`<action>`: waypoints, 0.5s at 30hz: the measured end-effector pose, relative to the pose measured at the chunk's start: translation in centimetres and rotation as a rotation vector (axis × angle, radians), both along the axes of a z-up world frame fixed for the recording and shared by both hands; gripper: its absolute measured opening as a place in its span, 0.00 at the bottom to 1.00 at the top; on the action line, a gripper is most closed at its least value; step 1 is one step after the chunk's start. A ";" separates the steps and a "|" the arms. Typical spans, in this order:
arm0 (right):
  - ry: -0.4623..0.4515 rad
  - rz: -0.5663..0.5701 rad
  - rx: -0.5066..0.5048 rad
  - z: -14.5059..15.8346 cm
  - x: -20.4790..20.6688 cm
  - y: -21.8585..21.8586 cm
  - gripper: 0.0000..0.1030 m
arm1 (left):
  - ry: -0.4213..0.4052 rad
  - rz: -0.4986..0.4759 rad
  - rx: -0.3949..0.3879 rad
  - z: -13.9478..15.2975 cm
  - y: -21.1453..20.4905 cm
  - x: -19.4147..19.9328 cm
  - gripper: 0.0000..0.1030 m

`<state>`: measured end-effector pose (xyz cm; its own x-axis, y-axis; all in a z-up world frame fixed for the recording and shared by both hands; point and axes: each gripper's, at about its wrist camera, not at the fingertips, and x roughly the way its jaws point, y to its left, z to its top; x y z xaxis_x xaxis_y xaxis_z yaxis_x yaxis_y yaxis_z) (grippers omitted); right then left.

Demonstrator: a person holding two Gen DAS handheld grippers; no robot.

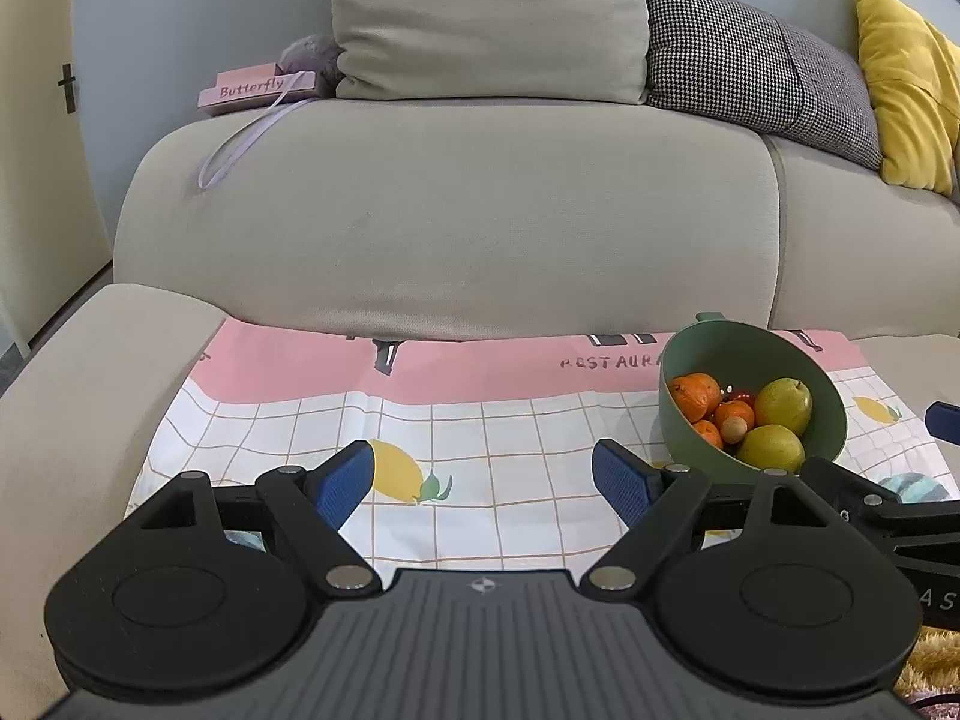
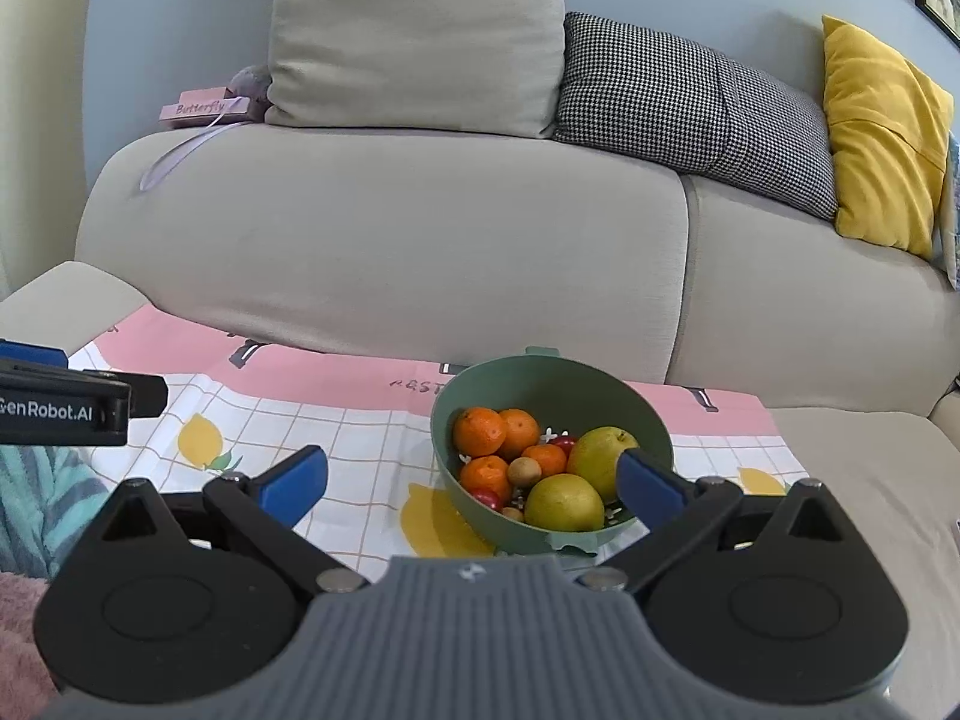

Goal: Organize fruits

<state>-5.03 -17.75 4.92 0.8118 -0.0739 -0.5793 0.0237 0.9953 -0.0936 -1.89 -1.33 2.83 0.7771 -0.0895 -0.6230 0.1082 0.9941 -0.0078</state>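
Observation:
A green bowl [image 2: 558,384] stands on a printed cloth [image 2: 336,438] spread over the sofa seat. It holds several oranges [image 2: 478,431], two yellow-green pears [image 2: 571,502], small red fruits [image 2: 562,443] and small brown round fruits [image 2: 524,471]. My right gripper [image 2: 474,480] is open and empty, just in front of the bowl and above its near rim. My left gripper [image 1: 483,477] is open and empty over the cloth, left of the bowl [image 1: 750,354]. The oranges [image 1: 695,396] and pears [image 1: 782,405] also show in the left wrist view.
The beige sofa backrest [image 2: 384,240] rises behind the cloth, with a beige cushion [image 2: 414,30], a houndstooth cushion [image 2: 690,96] and a yellow cushion [image 2: 882,138]. A pink "Butterfly" box [image 1: 255,87] lies on the backrest. The sofa arm [image 1: 78,396] is at the left.

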 end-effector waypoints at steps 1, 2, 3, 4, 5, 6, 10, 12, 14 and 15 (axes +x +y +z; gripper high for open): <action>0.000 0.001 -0.001 0.0 0.0 0.1 0.96 | 0.000 0.000 0.000 0.1 -0.1 0.0 0.94; 0.000 0.001 -0.001 0.0 0.0 0.1 0.96 | 0.000 -0.002 0.000 0.1 -0.1 -0.1 0.94; 0.000 0.001 -0.002 0.0 -0.1 0.2 0.96 | 0.002 -0.003 0.000 0.1 -0.1 -0.1 0.94; 0.001 0.001 -0.003 0.0 -0.1 0.2 0.96 | 0.004 -0.004 -0.001 0.1 -0.1 -0.1 0.94; 0.001 0.001 -0.004 0.0 -0.1 0.1 0.96 | 0.005 -0.004 -0.001 0.1 -0.1 -0.2 0.94; 0.002 0.004 -0.005 0.0 -0.1 0.0 0.96 | 0.005 -0.004 -0.001 0.1 -0.1 -0.1 0.94; 0.008 0.008 -0.006 0.0 0.1 -0.1 0.96 | 0.005 0.000 -0.005 0.1 0.0 -0.2 0.94; 0.012 0.008 -0.006 -0.1 0.1 -0.2 0.96 | 0.004 0.001 -0.007 0.1 0.0 -0.2 0.94; 0.015 0.007 -0.007 -0.1 0.1 -0.1 0.96 | 0.004 0.001 -0.007 0.1 0.0 -0.2 0.94; 0.016 0.007 -0.008 -0.1 0.1 -0.1 0.96 | 0.004 0.001 -0.006 0.1 0.0 -0.2 0.94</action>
<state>-4.96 -17.85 4.81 0.8028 -0.0726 -0.5919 0.0147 0.9947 -0.1020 -2.10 -1.28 2.97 0.7745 -0.0926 -0.6257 0.1071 0.9941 -0.0147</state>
